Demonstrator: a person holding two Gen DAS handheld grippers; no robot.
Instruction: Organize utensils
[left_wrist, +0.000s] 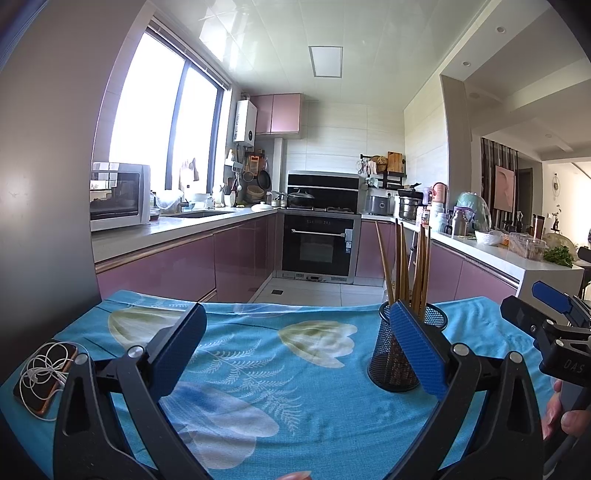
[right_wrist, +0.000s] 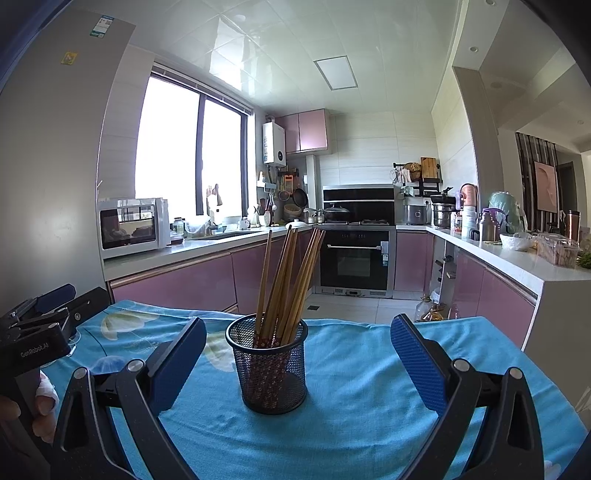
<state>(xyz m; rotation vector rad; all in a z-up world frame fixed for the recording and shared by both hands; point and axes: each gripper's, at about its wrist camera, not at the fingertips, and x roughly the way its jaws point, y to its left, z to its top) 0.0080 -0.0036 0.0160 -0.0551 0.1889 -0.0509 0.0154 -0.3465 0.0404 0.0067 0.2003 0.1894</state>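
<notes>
A black mesh cup (right_wrist: 271, 365) stands upright on the blue flowered cloth (right_wrist: 362, 387), with several wooden chopsticks (right_wrist: 288, 280) standing in it. My right gripper (right_wrist: 298, 332) is open and empty, its blue pads either side of the cup but nearer the camera, not touching it. In the left wrist view the cup (left_wrist: 391, 354) sits at the right, partly behind the right pad, with the chopsticks (left_wrist: 406, 266) above. My left gripper (left_wrist: 298, 325) is open and empty over the cloth (left_wrist: 280, 369), to the left of the cup.
A phone with white earphones (left_wrist: 46, 373) lies at the cloth's left edge. The right gripper shows at the right edge of the left wrist view (left_wrist: 546, 317). Beyond the table's far edge are kitchen counters (right_wrist: 166, 254), an oven (right_wrist: 354, 258) and a microwave (right_wrist: 133, 225).
</notes>
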